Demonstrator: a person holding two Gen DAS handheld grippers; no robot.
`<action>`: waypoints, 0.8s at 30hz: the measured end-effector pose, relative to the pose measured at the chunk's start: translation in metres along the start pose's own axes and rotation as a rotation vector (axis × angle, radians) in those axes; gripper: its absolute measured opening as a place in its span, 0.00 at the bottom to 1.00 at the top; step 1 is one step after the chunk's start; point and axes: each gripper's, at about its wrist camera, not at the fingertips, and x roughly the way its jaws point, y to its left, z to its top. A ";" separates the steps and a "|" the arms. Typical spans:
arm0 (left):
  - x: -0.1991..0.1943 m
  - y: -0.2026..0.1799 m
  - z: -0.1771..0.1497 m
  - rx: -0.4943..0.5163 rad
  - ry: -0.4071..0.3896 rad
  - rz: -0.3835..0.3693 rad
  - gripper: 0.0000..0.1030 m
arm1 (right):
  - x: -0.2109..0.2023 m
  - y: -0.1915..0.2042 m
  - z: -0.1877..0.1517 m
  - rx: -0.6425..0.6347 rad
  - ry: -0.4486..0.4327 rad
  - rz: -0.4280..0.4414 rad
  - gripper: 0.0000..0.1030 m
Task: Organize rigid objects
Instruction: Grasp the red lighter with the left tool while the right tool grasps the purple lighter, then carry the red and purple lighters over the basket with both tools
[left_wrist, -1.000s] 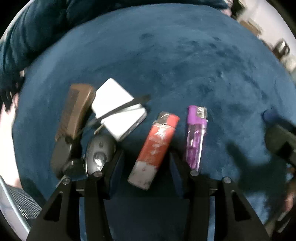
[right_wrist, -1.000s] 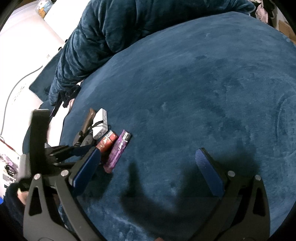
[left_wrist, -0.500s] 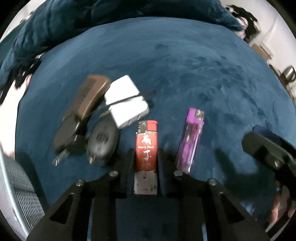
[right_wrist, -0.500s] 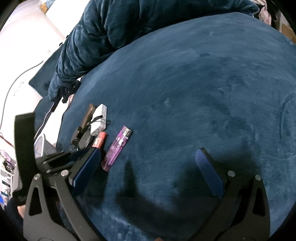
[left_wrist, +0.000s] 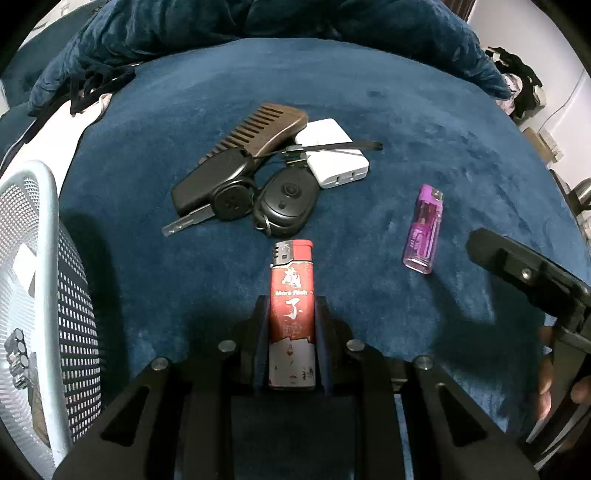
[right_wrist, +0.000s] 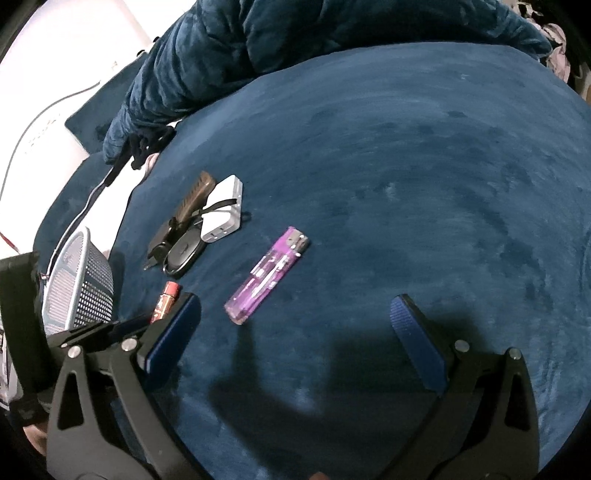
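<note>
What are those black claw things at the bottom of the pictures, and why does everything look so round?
Each claw is a hand-held gripper: a person carries one in each hand, and a small wide-eyed camera on it looks along its two fingers. That lens bends the picture round.

One picture comes from the left hand-held gripper. It is shut on a red lighter. The other comes from the right hand-held gripper, which is open and holds nothing.

On the blue cloth lie a purple lighter, a brown comb, a white box, a black key fob and a key. A mesh basket stands at the left.
</note>
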 end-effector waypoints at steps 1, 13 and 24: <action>-0.001 0.004 0.000 -0.002 -0.003 -0.008 0.22 | 0.001 0.003 0.001 0.001 -0.001 -0.007 1.00; 0.000 0.017 0.002 -0.044 -0.006 -0.103 0.30 | 0.057 0.054 0.024 -0.064 0.155 -0.278 0.32; 0.007 0.015 0.004 -0.086 -0.009 -0.101 0.37 | 0.003 0.025 -0.021 -0.149 0.211 -0.088 0.22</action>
